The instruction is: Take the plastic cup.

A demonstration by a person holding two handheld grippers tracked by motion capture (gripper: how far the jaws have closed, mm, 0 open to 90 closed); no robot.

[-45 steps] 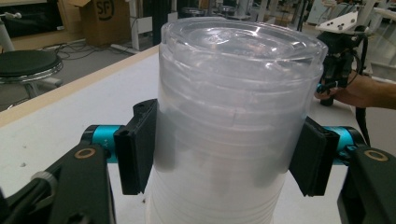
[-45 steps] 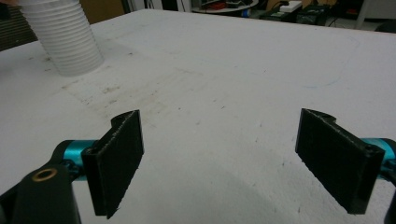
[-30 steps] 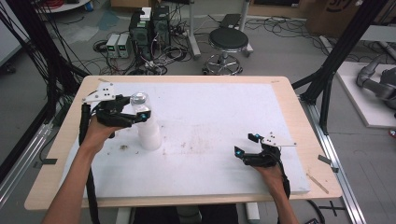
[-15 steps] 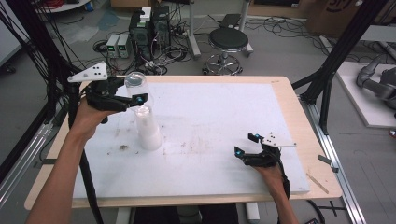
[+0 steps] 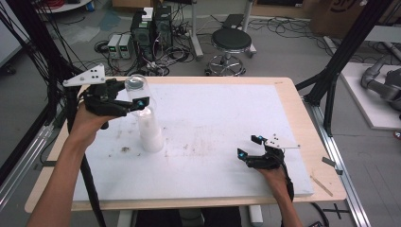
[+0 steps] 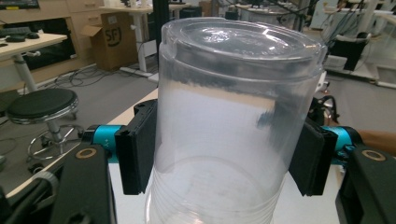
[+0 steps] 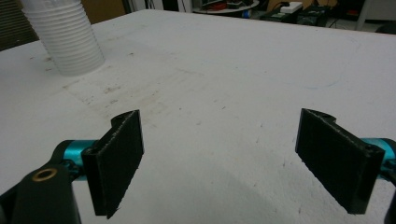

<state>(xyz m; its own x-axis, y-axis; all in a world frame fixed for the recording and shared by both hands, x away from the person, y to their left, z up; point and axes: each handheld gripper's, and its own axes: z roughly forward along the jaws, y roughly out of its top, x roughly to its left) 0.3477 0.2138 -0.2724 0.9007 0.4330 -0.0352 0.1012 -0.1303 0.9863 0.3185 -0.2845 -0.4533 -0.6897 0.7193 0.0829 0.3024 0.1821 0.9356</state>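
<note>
Left gripper (image 5: 135, 94) clamped on one clear cup (image 6: 233, 116); right gripper (image 5: 250, 147) apart; one cup stack (image 5: 150, 130).

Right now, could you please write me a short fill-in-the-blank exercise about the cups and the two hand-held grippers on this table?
1. The left hand-held gripper is shut on a clear plastic ____, bottom side up.
2. That cup is lifted above a ____ of cups on the white table.
3. The jaws of the right hand-held gripper stand ____, with nothing between them.

Missing words: cup; stack; open
</note>
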